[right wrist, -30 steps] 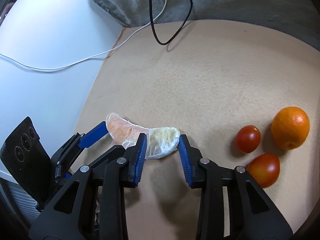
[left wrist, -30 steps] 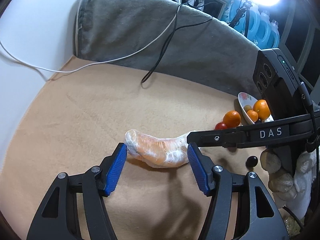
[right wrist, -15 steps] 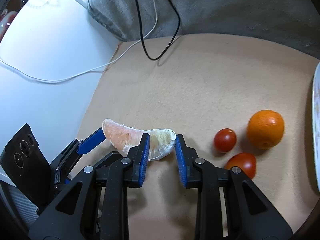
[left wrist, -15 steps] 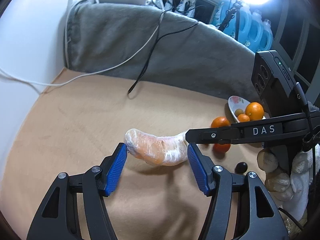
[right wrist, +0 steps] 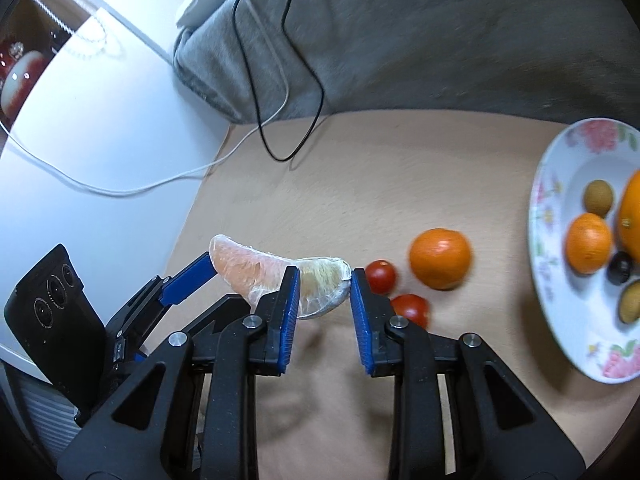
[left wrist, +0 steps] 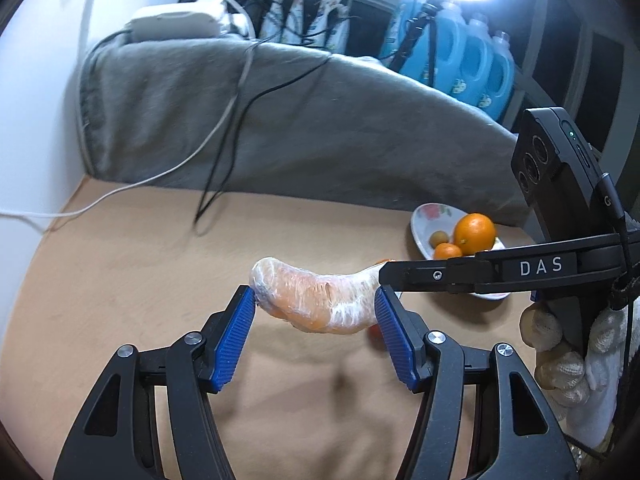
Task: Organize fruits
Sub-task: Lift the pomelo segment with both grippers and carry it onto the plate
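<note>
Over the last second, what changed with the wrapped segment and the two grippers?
The right gripper closed onto one end of the wrapped pomelo segment, and both grippers lifted it off the table toward the plate, which has come into view. The left gripper kept its grip on the segment's ends; the loose orange and tomatoes stayed put.

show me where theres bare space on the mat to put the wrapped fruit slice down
Free: the tan mat between the black cable loop and the loose orange. Crowded: around the tomatoes beside that orange, and the fruit-filled right side of the plate.
</note>
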Action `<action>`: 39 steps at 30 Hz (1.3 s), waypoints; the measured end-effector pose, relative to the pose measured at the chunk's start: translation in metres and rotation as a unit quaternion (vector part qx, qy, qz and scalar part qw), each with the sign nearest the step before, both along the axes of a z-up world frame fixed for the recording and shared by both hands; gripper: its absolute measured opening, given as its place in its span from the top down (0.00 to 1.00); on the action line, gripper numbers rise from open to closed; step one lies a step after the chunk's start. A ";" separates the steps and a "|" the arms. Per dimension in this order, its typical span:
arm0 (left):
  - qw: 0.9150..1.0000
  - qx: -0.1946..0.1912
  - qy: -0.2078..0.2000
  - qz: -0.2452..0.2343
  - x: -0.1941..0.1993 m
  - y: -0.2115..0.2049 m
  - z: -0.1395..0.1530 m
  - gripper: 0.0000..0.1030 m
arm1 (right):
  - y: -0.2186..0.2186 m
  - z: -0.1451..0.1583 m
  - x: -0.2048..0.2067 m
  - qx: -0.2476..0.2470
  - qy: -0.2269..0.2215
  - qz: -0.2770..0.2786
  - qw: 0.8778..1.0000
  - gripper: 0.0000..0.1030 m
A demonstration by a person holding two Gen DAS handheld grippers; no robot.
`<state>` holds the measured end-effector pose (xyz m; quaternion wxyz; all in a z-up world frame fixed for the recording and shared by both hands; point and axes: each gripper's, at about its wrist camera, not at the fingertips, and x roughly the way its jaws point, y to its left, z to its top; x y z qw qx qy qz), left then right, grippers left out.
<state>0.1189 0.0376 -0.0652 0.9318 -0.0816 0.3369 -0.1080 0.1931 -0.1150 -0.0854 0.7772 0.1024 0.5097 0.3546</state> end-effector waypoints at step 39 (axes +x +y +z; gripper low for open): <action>0.989 0.025 -0.018 -0.146 0.069 -0.148 0.024 0.40 | -0.168 -0.011 0.002 0.028 0.012 -0.142 0.989 0.74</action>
